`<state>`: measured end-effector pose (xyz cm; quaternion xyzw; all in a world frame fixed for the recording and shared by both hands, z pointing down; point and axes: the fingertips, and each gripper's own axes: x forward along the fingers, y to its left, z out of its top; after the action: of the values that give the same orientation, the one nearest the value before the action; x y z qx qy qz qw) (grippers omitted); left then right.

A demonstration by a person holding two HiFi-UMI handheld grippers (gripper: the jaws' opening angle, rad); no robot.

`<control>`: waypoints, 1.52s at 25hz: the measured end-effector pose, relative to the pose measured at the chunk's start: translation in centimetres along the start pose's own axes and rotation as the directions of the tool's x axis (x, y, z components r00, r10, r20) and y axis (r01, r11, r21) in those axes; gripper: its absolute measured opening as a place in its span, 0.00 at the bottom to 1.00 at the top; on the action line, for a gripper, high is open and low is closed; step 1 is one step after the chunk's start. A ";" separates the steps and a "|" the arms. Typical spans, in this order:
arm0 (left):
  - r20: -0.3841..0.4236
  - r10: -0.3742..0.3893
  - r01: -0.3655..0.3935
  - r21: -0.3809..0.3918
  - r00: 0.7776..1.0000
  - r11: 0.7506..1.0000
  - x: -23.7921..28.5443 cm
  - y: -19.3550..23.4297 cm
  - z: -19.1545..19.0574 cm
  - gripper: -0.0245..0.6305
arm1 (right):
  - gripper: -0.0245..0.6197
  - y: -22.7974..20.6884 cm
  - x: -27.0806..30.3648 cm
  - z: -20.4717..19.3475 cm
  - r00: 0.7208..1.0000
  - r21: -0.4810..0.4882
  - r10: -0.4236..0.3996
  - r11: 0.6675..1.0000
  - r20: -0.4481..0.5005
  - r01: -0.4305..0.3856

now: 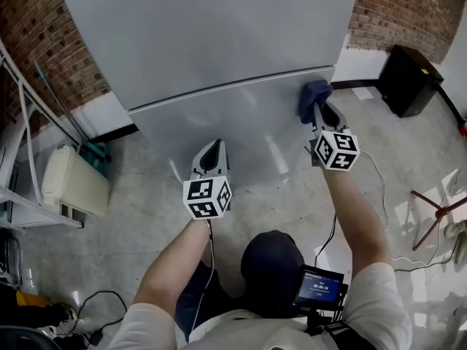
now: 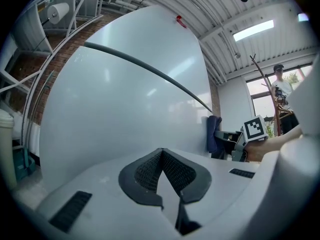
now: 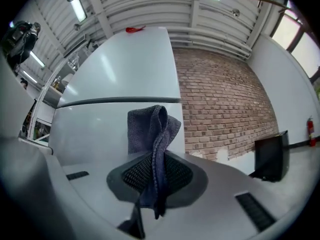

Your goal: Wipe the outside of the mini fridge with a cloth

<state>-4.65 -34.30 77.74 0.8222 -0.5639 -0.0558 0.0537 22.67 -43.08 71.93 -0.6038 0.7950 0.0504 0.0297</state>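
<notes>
Fridge [image 1: 219, 42] stood straight ahead of both grippers: pale grey, two doors, the door seam [image 1: 233, 86] running just above the right gripper's tips. Brick wall [image 3: 225, 109] sat behind it, showing to the right of the right gripper's jaws. Concrete floor [image 1: 146, 210] lay under both tools. Black box [image 1: 412, 79] was on the floor, off to the right of the right gripper, by the wall.

Right gripper [image 1: 321, 111] was clamped on a blue-grey cloth [image 3: 150, 129], its jaws closed to the cloth's thickness. The cloth stuck up past the tips, folded over, with a tail hanging back between the pads. It was bunched against the lower door by the right edge, just under the seam.

Left gripper [image 2: 162, 171] had its jaws fully together with nothing between them. It pointed at the lower door, close to it, well to the left of the right gripper; contact unclear.

Small red object [image 3: 135, 29] sat on the fridge top, far above both tools.
</notes>
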 end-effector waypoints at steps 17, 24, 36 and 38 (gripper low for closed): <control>-0.049 0.184 -0.184 0.010 0.982 0.983 -9.6 9.7 -1.9 0.02 | 0.13 31.0 -2.6 -4.4 0.886 0.001 0.464 0.886 -0.011 -0.464; -0.087 0.303 -0.301 0.031 0.949 0.953 -14.8 16.0 -3.4 0.02 | 0.13 42.9 -1.5 -6.5 0.811 -0.010 0.585 0.811 -0.017 -0.585; -0.096 0.259 -0.257 0.034 0.961 0.966 -13.2 14.9 -4.1 0.02 | 0.13 39.1 -0.5 -7.2 0.837 -0.093 0.545 0.832 -0.044 -0.546; -0.099 0.234 -0.232 0.033 0.967 0.972 -12.1 13.8 -4.4 0.02 | 0.13 37.0 -0.8 -7.3 0.851 -0.100 0.524 0.845 -0.046 -0.525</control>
<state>-20.98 -27.88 84.59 0.7527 -0.6535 -0.0010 0.0797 -12.64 -33.30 80.91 -0.3648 0.9259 0.0946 -0.0247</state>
